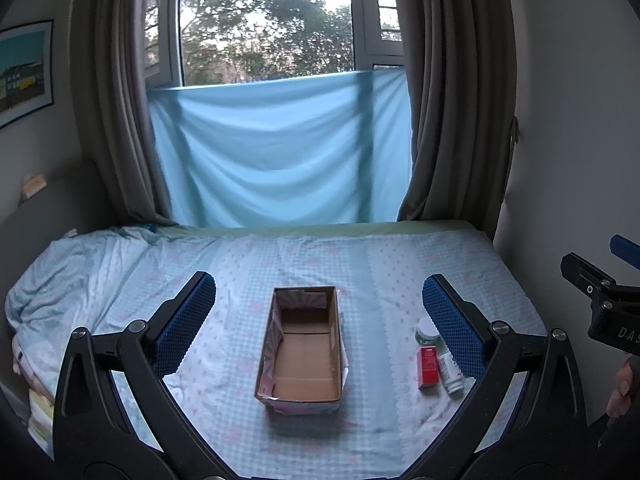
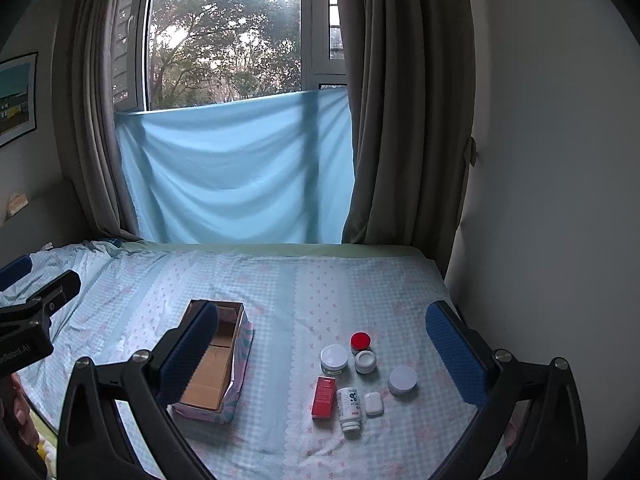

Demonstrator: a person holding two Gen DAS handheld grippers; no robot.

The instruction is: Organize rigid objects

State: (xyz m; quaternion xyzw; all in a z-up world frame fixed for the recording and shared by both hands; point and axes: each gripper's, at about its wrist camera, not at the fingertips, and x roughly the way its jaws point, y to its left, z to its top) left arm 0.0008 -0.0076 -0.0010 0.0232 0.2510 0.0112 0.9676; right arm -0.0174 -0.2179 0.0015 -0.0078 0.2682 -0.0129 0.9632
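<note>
The left gripper (image 1: 316,320) is held above the bed (image 1: 248,264) with its jaws spread wide and nothing between them. Its blue padded fingers (image 1: 186,324) frame an open cardboard box (image 1: 300,360), which sits on the checked sheet with its long axis pointing toward the window (image 1: 266,20). The box interior shows only bare cardboard.

The right gripper (image 2: 320,360) is likewise spread wide and holds nothing. Its left finger (image 2: 192,344) overlaps the box (image 2: 224,364) in the right wrist view; whether it touches the box cannot be determined.

The items to be sorted lie in a cluster on the sheet to the right of the box, well apart from it:
- a red carton (image 2: 324,397), lying flat;
- a white bottle (image 2: 349,408), lying on its side just beside the carton;
- a small white case (image 2: 373,403), just beside the bottle;
- a white-lidded jar (image 2: 334,359), behind the carton;
- a red-capped jar (image 2: 360,341);
- a small white jar (image 2: 366,361), just in front of the red-capped one;
- a round white lid or tin (image 2: 403,379), at the right of the cluster.

In the left wrist view, only the carton (image 1: 428,367), the bottle (image 1: 450,372) and one jar (image 1: 427,330) are visible; the right finger hides the rest.

A blue cloth (image 1: 280,152) hangs across the lower window between grey curtains (image 1: 452,100).
</note>
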